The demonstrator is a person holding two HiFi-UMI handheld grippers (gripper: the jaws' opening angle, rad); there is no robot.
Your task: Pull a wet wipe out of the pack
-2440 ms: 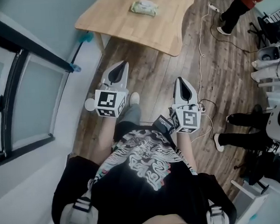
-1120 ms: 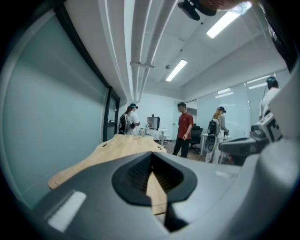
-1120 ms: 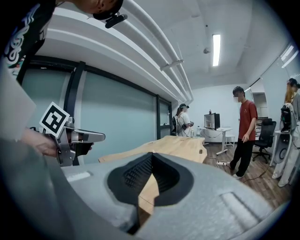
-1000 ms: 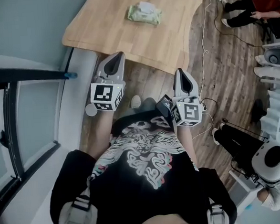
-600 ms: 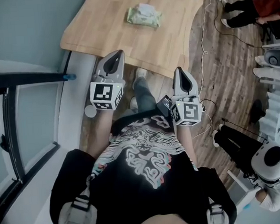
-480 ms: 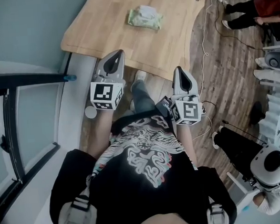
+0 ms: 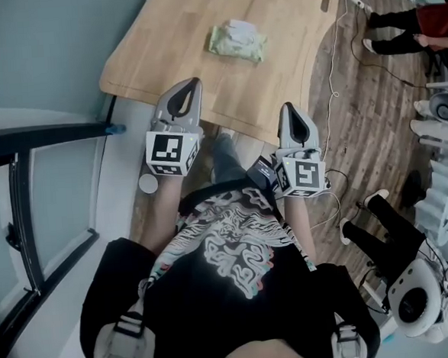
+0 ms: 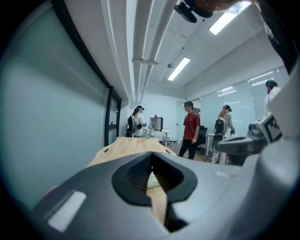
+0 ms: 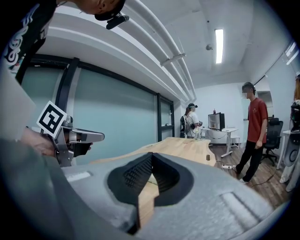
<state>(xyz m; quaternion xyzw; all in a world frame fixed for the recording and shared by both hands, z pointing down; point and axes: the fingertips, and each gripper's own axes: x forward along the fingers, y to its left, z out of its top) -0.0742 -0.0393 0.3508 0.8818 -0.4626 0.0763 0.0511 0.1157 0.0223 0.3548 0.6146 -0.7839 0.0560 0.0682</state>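
A pale green wet wipe pack lies flat on the light wooden table, towards its far half. Both grippers are held level at the table's near edge, well short of the pack. My left gripper reaches just over the edge, jaws shut, nothing in them. My right gripper hangs just before the near right corner, also shut and empty. In the left gripper view a sliver of the pack shows through the slit behind the left gripper tips. In the right gripper view the right gripper frames the pack likewise.
A glass wall with a black frame runs along the left. A white cable trails over the wood floor right of the table. A small white round thing lies on the floor. Other people stand at the right and lower right.
The table and the pack have come nearer in the head view. Both grippers moved forward to the table's near edge, still shut and level.
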